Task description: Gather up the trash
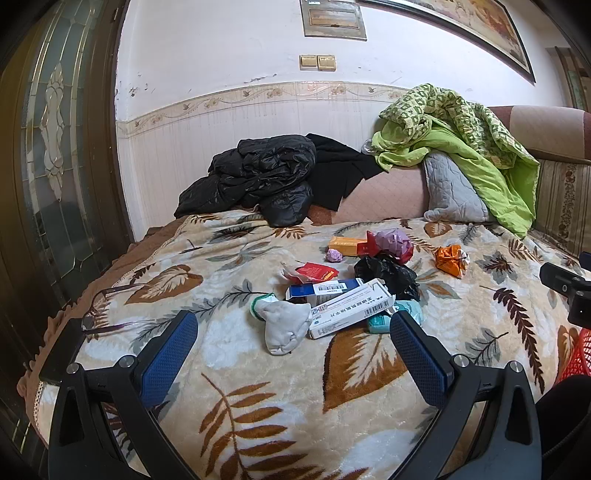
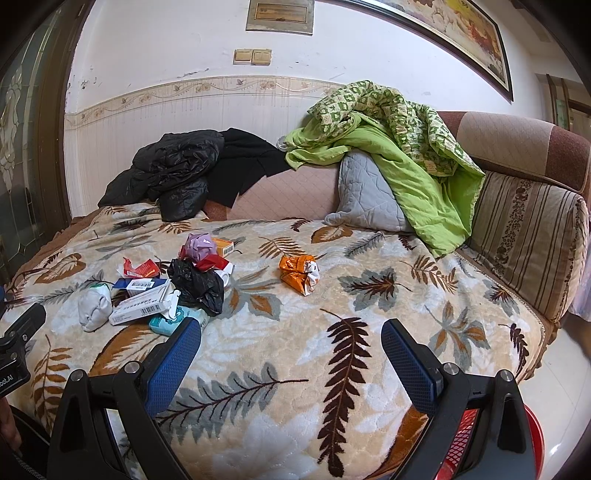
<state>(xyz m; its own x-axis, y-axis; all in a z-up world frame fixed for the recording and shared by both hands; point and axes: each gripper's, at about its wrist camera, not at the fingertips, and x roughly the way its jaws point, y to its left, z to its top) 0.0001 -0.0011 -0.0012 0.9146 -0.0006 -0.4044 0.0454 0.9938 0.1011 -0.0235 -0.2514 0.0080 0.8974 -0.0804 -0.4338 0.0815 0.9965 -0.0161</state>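
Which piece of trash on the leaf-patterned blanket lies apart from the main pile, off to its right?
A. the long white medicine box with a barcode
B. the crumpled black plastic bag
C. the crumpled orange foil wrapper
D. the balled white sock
C: the crumpled orange foil wrapper sits alone on the leaf-patterned blanket, with bare blanket between it and the pile around the crumpled black plastic bag.

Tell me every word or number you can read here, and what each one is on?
"ootAI": cut-off white letters on the black gripper body at the right wrist view's left edge.
White medicine box: barcode and Chinese characters, too blurred to read.
Blue and white box: barcode only, digits too small.
Red packet: print unreadable.
Wall plaque: too blurred.
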